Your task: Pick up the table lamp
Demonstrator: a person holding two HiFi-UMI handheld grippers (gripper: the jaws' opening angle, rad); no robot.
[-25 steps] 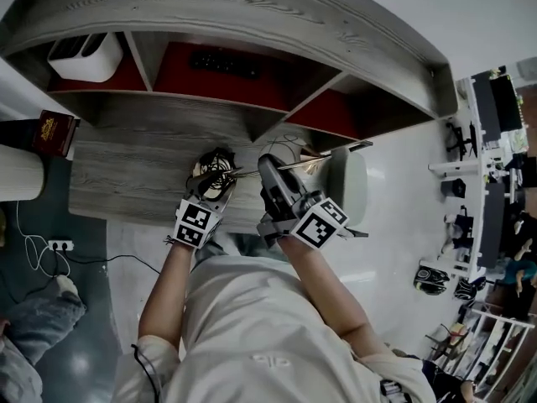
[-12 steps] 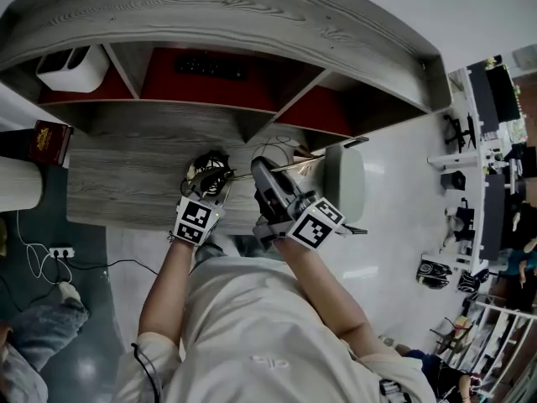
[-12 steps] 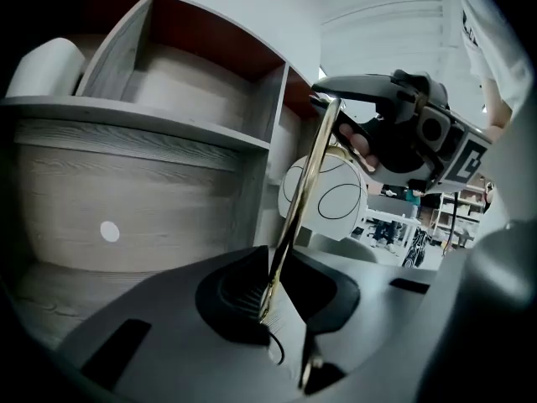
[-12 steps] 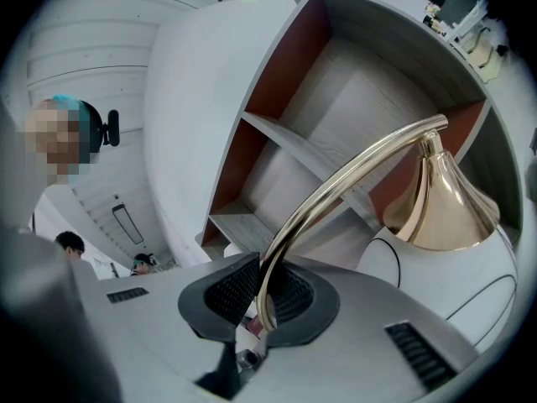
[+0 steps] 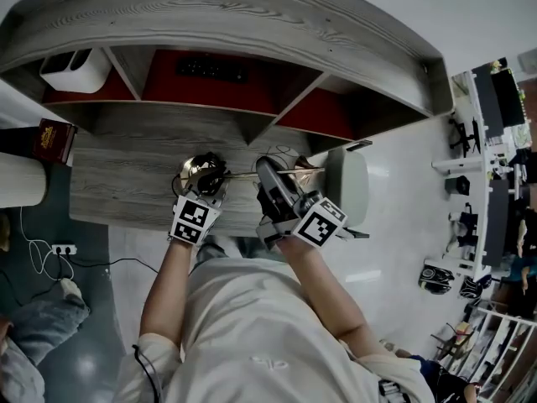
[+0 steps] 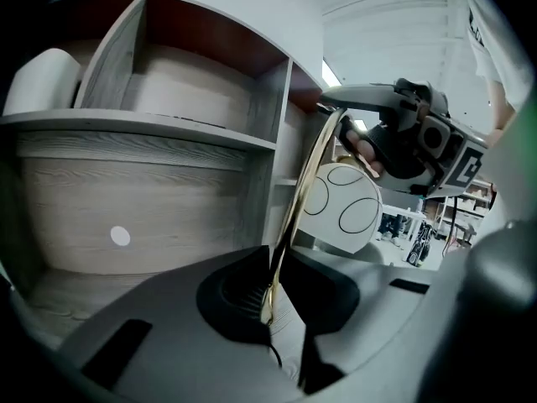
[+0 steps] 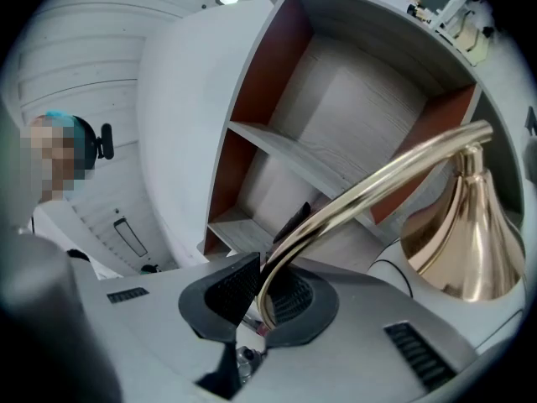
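Observation:
The table lamp [image 5: 242, 175] has a thin gold arm, a gold cone shade [image 7: 470, 250] and a dark cord coiled at its base end [image 5: 201, 173]. It is over the grey wooden desk [image 5: 117, 183], in front of the shelf. My left gripper [image 5: 204, 193] is at the base end, its jaws closing with the gold stem [image 6: 306, 175] pinched between the pads [image 6: 270, 296]. My right gripper [image 5: 270, 181] is shut on the curved gold arm [image 7: 369, 187], and the shade hangs to the right of its jaws [image 7: 262, 300].
The grey shelf unit [image 5: 252, 23] with red back panels stands behind the desk, with a white box [image 5: 71, 70] in its left compartment. A brown book [image 5: 52, 138] lies at the desk's left edge. A pale chair [image 5: 348, 183] stands right. A white round object with black curves [image 6: 344, 208] sits behind the lamp.
The left gripper and the lamp's base end have shifted a little left and away from me. The right gripper has barely moved and keeps hold of the arm.

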